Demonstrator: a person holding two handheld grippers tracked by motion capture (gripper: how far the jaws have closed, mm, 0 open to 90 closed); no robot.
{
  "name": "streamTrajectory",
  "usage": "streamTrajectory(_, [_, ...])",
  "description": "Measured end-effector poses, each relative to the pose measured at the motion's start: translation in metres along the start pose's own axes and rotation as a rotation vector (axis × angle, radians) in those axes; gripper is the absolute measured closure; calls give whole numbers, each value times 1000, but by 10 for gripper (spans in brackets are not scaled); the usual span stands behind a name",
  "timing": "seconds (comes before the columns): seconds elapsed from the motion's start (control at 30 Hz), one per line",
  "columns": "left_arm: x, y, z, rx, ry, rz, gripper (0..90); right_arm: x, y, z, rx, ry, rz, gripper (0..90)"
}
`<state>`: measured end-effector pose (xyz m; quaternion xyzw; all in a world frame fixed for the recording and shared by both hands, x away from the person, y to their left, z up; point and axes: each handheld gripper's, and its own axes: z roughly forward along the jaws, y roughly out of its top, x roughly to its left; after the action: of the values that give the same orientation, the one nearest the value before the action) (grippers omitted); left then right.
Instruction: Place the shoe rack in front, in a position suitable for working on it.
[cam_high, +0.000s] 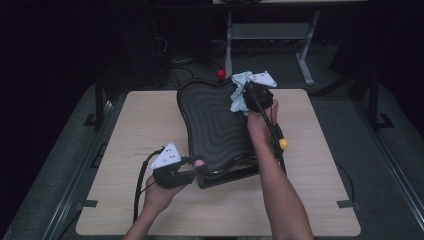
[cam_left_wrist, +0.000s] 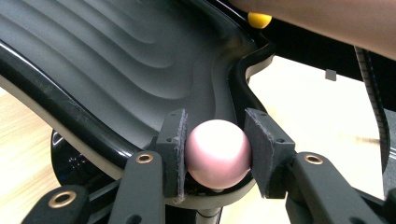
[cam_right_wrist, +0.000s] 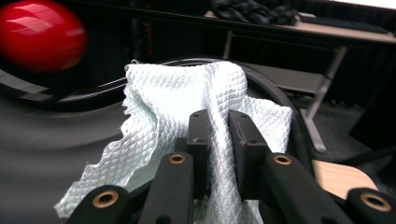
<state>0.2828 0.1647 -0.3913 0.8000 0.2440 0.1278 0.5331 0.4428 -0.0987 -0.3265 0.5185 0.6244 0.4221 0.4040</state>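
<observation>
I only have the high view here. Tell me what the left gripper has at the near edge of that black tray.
Observer: The left gripper is clamped on a pink ball knob, pads on both sides.
Operator: Confirm the right grip for me.
Observer: The right gripper pinches a fold of the white waffle-weave cloth between its pads.
Operator: Report what lies next to that cloth.
Observer: A red ball knob at the tray's far rim, blurred, apart from the cloth.
</observation>
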Motion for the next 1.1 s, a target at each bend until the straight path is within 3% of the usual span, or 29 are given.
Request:
streamTrajectory(0.03, [0, 0, 0, 0, -1, 1, 603, 5, -2, -2, -2, 5, -24, 790])
streamTrajectory(0.1, [0, 0, 0, 1, 1, 4, 602, 3, -5, -5, -1, 12, -22, 790])
streamTrajectory(0.27, [-1, 0, 0, -5, 3, -3, 603, -12, -19, -17, 30, -50, 42, 790])
streamTrajectory(0.37, [0, 0, 0, -2, 2, -2, 602, -5, -24, -25, 30, -31, 65, 790])
streamTrajectory(0.47, [0, 0, 0, -1, 1, 0, 602, 2, -27, -31, 40, -10, 45, 790])
streamTrajectory(0.63, [0, 0, 1, 1, -1, 0, 602, -12, -33, -37, 75, -60, 94, 791])
streamTrajectory(0.83, [0, 0, 1, -1, -2, -2, 602, 0, -38, -46, 92, -27, 80, 790])
streamTrajectory(1.0, [0, 1, 1, 0, -3, -2, 602, -12, -44, -51, 118, -60, 103, 789])
streamTrajectory(1.03, [1, 0, 1, 1, -4, -3, 602, -12, -45, -53, 121, -57, 117, 788])
streamTrajectory(1.1, [1, 0, 1, 0, -5, -5, 602, -5, -48, -57, 121, -47, 100, 787])
